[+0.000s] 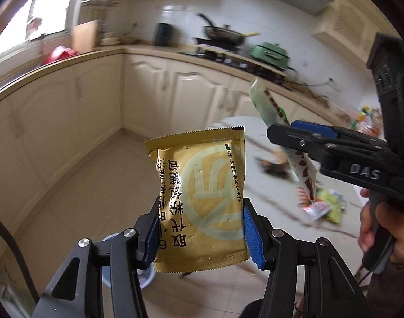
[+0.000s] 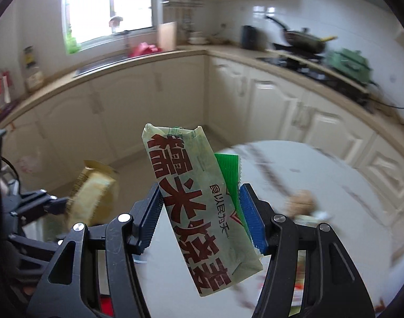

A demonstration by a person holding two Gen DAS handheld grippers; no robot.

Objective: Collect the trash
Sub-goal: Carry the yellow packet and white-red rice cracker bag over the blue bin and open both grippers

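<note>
The left gripper (image 1: 200,234) is pinching a gold sachet (image 1: 202,198) between its blue pads (image 1: 251,234), which are pressing in on the packet's two side edges; the sachet is standing upright out past the fingertips, its printed face turned toward the camera and its serrated top edge lifted clear above the kitchen floor (image 1: 96,180). Off to that claw's right and a little farther out, the right gripper (image 1: 274,133) is reaching in sideways, held by a hand (image 1: 387,228), and is gripping a pale green wrapper (image 1: 265,106) that is sticking out both above and below its jaws. In the right wrist view the right gripper (image 2: 200,218) is closing on that same green wrapper (image 2: 196,206), a long flattened packet with large dark red characters, tilted so its upper end is leaning toward the claw's left. To the left of this claw and slightly lower, the left gripper (image 2: 61,202) is showing with the gold sachet (image 2: 93,193) blurred in its grip. Beyond and below both claws a white marbled table (image 2: 321,175) is carrying more crumpled wrappers (image 1: 326,206), lying just below and to the right of the right claw's tips. Cream cabinets (image 1: 154,92) are running along the far side, under a counter bearing a black pan (image 1: 223,34) and a green cooker (image 1: 269,54).
</note>
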